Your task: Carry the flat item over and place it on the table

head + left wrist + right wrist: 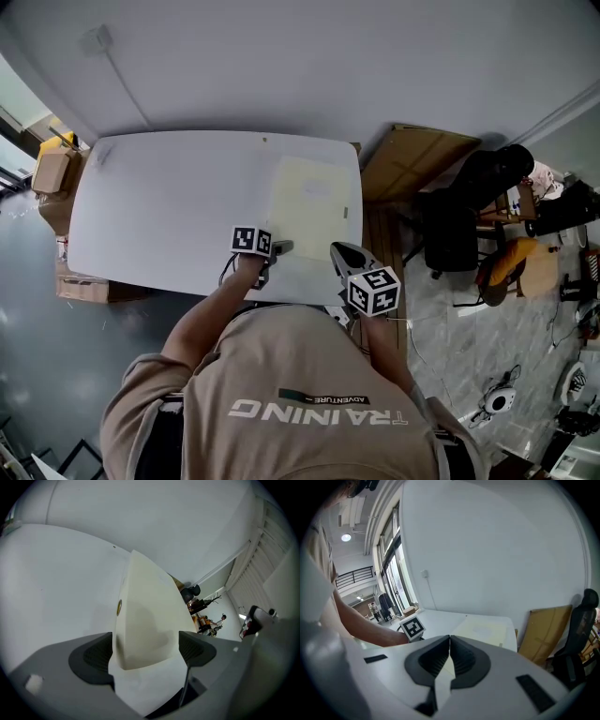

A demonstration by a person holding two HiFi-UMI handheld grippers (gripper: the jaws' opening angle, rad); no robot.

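Sheet (pixel 309 208) lies flat at the right end of the table (pixel 159 206), with its near corner between the wide-open jaws of our left gripper (pixel 145 651). The pads stand clear of it on both sides and grip nothing. Our bare left forearm (pixel 202 319) reaches forward over the table's near edge, with that gripper low and aimed at the sheet. Our right gripper (pixel 450 656) has its jaws closed together on nothing and sits by the table's near right corner, pointing forward. The sheet is a pale cream rectangle, smooth and matte, with its long axis running away from us toward the wall. A small round brass piece (pixel 119 606) sits near its left edge. The table is plain white with rounded corners. Brown cardboard (pixel 412 159) and a black chair (pixel 450 230) stand beyond its right end.
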